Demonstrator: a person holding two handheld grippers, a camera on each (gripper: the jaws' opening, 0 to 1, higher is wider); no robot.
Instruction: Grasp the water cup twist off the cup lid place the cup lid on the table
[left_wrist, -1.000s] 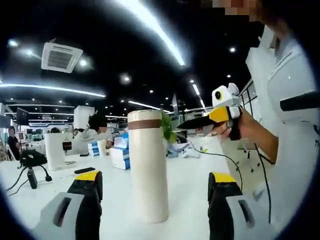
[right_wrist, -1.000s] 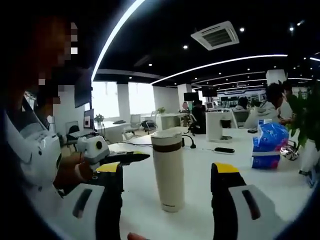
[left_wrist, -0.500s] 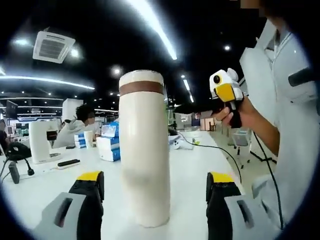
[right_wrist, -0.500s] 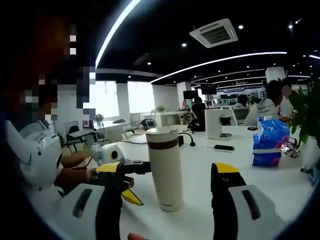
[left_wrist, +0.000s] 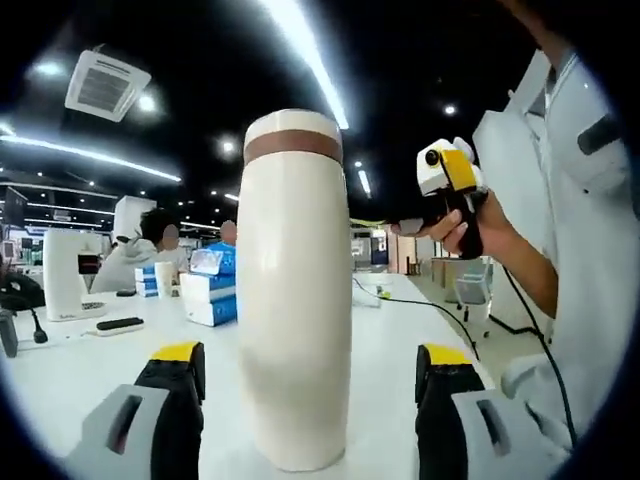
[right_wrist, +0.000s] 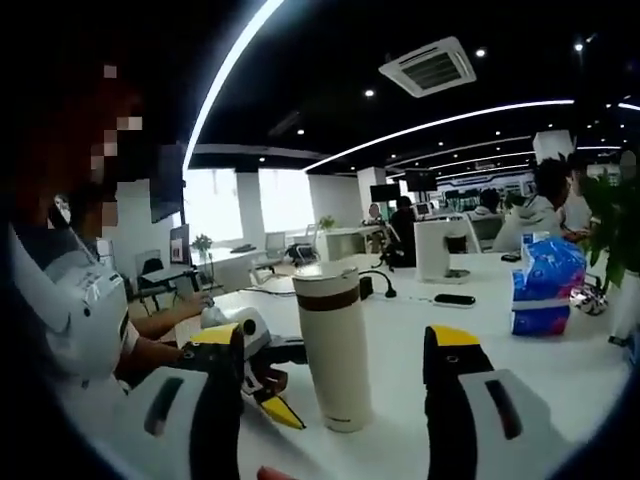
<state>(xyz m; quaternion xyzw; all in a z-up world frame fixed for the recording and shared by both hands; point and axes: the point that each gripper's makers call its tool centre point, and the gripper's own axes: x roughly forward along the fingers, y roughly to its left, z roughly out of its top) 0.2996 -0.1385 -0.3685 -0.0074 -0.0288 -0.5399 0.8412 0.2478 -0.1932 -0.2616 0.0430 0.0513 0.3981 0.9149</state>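
Note:
A tall cream water cup (left_wrist: 295, 300) with a brown band under its cream lid (left_wrist: 293, 124) stands upright on the white table (left_wrist: 380, 400). My left gripper (left_wrist: 310, 372) is open, and the cup's lower body sits between its jaws without visible contact. In the right gripper view the cup (right_wrist: 337, 355) stands a little ahead of my open right gripper (right_wrist: 338, 350), with the lid (right_wrist: 323, 276) on top. The left gripper (right_wrist: 272, 385) comes in from the left at the cup's base. A hand holds the right gripper (left_wrist: 395, 227) up to the right of the lid.
A blue tissue pack (right_wrist: 545, 285), a white machine (right_wrist: 445, 250), a black remote (right_wrist: 455, 299) and a plant (right_wrist: 612, 230) are on the table's far right. Blue-and-white boxes (left_wrist: 208, 297) and a cable (left_wrist: 420, 305) lie behind the cup. People sit at desks beyond.
The left gripper has moved forward to the cup, which now looms large between its open jaws. The right gripper has stayed about where it was, still open.

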